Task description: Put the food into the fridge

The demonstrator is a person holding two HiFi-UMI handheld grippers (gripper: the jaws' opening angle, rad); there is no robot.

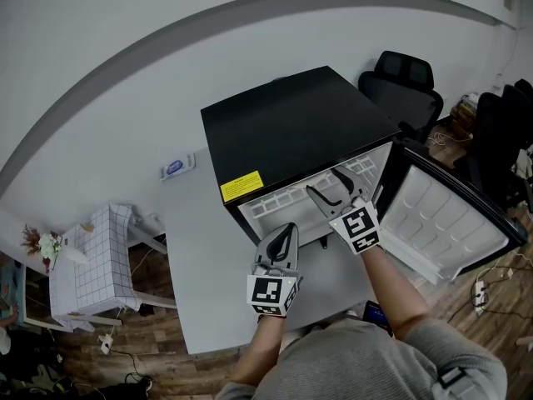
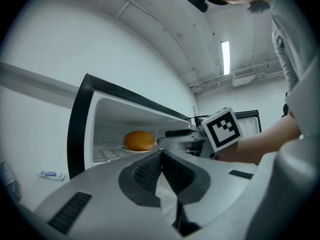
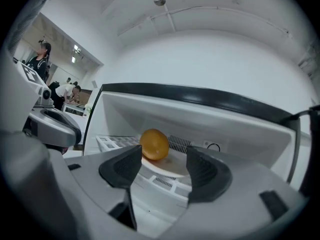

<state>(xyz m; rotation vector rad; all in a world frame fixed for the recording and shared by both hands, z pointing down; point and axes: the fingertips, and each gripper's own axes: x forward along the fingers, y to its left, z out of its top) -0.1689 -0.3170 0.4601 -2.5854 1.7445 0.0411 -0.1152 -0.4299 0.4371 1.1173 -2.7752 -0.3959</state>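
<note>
The main step looks done: the round orange food (image 3: 154, 144) sits on a white plate (image 3: 172, 169) on the shelf inside the fridge (image 1: 283, 132), near the back wall. The right gripper (image 1: 327, 182) hovers at the fridge mouth with its jaws spread apart and nothing between them; the plate and food lie beyond the tips, not touched. The left gripper (image 1: 289, 227) hangs lower and further out over the table, its jaws pressed together on nothing. What seems left is to pull the right gripper clear and shut the door (image 1: 445, 223), which stands wide open to the right.

The fridge rests on a plain grey table (image 1: 200, 265) set against a pale wall. 1 small blue and white packet (image 1: 176, 167) lies on the table left of the fridge. Beside the table stand a little grid-patterned side table (image 1: 96, 257) and black office chairs (image 1: 404, 86), on a wooden floor (image 1: 125, 340)
</note>
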